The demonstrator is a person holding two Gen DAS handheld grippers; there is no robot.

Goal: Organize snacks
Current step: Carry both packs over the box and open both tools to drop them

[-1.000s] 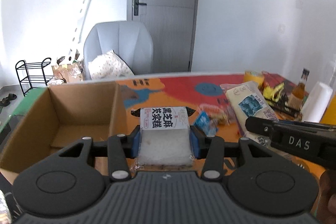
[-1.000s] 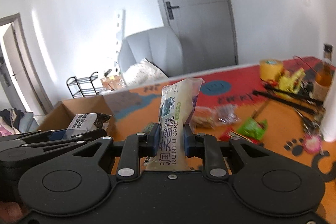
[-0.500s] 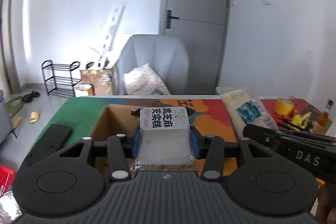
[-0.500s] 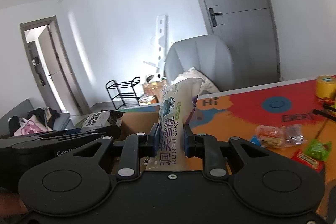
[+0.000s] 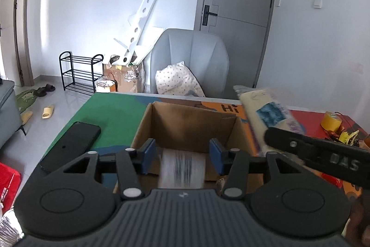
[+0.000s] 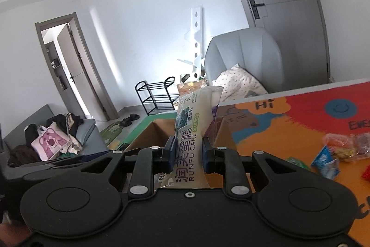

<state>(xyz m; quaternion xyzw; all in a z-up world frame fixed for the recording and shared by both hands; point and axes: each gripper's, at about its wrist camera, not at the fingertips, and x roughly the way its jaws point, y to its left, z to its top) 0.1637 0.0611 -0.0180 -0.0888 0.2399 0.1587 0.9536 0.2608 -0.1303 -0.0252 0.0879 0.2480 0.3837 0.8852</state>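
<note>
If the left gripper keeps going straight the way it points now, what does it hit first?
Probably the far inner wall of the cardboard box. The left gripper points over the box's near edge, its jaws opening, with a blurred snack packet loose between them, seemingly dropping in. Depth is hard to judge.

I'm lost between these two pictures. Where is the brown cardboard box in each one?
Left wrist view: the brown cardboard box sits at centre, open top, just beyond the opening jaws, with a blurred white snack packet loose between them.
Right wrist view: the box is at centre-left, partly hidden behind the upright Runfu Cake packet.
Shared landmark: the grey armchair with a dotted pillow beyond the table.
</note>
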